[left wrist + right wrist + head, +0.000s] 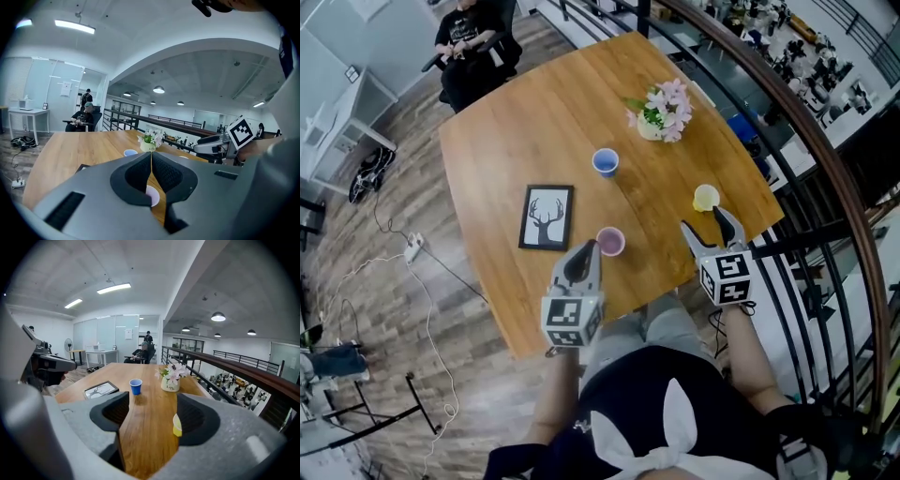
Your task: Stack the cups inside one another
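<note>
1. Jaws in the head view: the left gripper [585, 251] has its pair pressed together and empty. Its tips point at the purple cup [610, 241], which stands upright just beside them near the table's [516, 141] near edge. The right gripper [704, 222] has its pair spread apart, with the yellow cup [706, 198] just past the tips, close to the table's right corner. The blue cup [606, 162] stands well apart from both, about mid-table. A framed deer picture [547, 217] lies flat left of the purple cup. A flower vase [661, 114] sits toward the far right edge, and a seated person [473, 42] is beyond the far left corner.
2. Left gripper view: the pads meet along one line with nothing between them. The purple cup [153, 197] shows below them, partly hidden. The blue cup [131, 152] and the flower vase [149, 140] lie beyond, and the right gripper [213, 145] is at the right.
3. Right gripper view: the jaws stand wide apart over bare tabletop. The yellow cup [176, 425] peeks out at the inner edge of the right-hand jaw and is not clamped. The blue cup [135, 386] stands farther on.
</note>
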A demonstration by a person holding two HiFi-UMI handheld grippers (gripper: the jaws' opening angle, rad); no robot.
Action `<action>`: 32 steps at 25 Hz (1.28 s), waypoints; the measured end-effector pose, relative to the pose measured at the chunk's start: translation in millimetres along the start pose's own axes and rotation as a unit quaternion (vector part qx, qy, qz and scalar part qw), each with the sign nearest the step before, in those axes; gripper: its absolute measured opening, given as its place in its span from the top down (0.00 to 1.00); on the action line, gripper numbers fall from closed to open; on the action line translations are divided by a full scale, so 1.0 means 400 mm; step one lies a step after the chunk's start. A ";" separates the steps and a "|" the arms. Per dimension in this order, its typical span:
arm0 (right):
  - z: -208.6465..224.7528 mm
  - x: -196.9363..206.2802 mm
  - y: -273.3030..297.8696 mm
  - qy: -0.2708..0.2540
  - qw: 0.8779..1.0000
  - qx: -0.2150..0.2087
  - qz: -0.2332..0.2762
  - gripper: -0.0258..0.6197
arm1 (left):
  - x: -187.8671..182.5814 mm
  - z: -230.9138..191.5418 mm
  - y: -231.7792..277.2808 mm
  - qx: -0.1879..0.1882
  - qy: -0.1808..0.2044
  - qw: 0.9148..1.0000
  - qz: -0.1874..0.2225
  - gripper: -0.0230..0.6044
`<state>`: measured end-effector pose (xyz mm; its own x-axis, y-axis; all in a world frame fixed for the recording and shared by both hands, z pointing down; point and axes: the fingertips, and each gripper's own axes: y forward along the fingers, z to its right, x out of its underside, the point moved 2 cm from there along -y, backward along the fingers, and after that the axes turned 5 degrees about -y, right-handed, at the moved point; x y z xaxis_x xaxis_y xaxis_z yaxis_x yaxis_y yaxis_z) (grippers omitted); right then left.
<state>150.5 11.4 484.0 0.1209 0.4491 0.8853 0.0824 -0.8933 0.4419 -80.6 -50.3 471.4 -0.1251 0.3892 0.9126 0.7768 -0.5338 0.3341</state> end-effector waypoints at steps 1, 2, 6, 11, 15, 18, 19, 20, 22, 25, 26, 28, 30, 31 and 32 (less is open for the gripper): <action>0.014 0.003 0.011 0.004 1.000 -0.002 -0.003 0.47 | -0.002 -0.005 0.009 -0.002 -0.003 1.000 -0.003 0.93; 0.027 0.007 0.021 0.011 1.000 -0.005 -0.006 0.47 | -0.006 -0.009 0.019 -0.005 -0.004 1.000 -0.006 0.93; 0.070 0.022 0.064 0.019 0.999 -0.023 -0.022 0.47 | -0.019 -0.018 0.054 -0.012 -0.006 1.000 -0.017 0.93; 0.123 0.044 0.101 -0.012 0.998 -0.039 -0.051 0.47 | -0.038 -0.004 0.075 -0.014 -0.013 1.000 -0.024 0.93; 0.158 0.084 0.137 -0.030 0.994 -0.054 -0.090 0.47 | -0.032 -0.009 0.095 -0.025 -0.034 0.999 -0.022 0.93; 0.182 0.110 0.163 -0.032 0.991 -0.067 -0.107 0.47 | -0.031 -0.013 0.113 -0.043 -0.044 0.998 -0.020 0.93; 0.189 0.122 0.171 -0.033 0.991 -0.071 -0.113 0.47 | -0.032 -0.012 0.118 -0.048 -0.046 0.998 -0.021 0.93; 0.195 0.134 0.179 -0.034 0.990 -0.074 -0.119 0.45 | -0.029 -0.011 0.124 -0.050 -0.047 0.997 -0.022 0.93; 0.204 0.159 0.196 -0.038 0.987 -0.080 -0.132 0.37 | -0.016 -0.010 0.133 -0.052 -0.045 0.997 -0.024 0.93; 0.210 0.192 0.215 -0.037 0.984 -0.089 -0.149 0.35 | -0.010 -0.013 0.139 -0.059 -0.049 0.997 -0.029 0.93; 0.212 0.201 0.221 -0.034 0.983 -0.091 -0.153 0.35 | -0.006 -0.016 0.140 -0.063 -0.051 0.996 -0.032 0.93; 0.216 0.218 0.233 -0.024 0.982 -0.095 -0.161 0.35 | 0.004 -0.022 0.143 -0.065 -0.053 0.996 -0.037 0.93; 0.220 0.236 0.239 -0.018 0.981 -0.096 -0.167 0.35 | 0.005 -0.022 0.147 -0.066 -0.054 0.996 -0.039 0.93; 0.223 0.244 0.243 -0.017 0.981 -0.096 -0.170 0.35 | 0.005 -0.023 0.150 -0.068 -0.054 0.995 -0.039 0.93; 0.225 0.251 0.247 -0.017 0.980 -0.096 -0.172 0.35 | 0.004 -0.024 0.153 -0.071 -0.054 0.995 -0.040 0.93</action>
<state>259.9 -29.9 603.3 0.1522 0.7225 0.6744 -0.0626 -0.6739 0.7361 -39.2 -89.4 495.4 -0.1100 0.5092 0.8536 0.6710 -0.5955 0.4418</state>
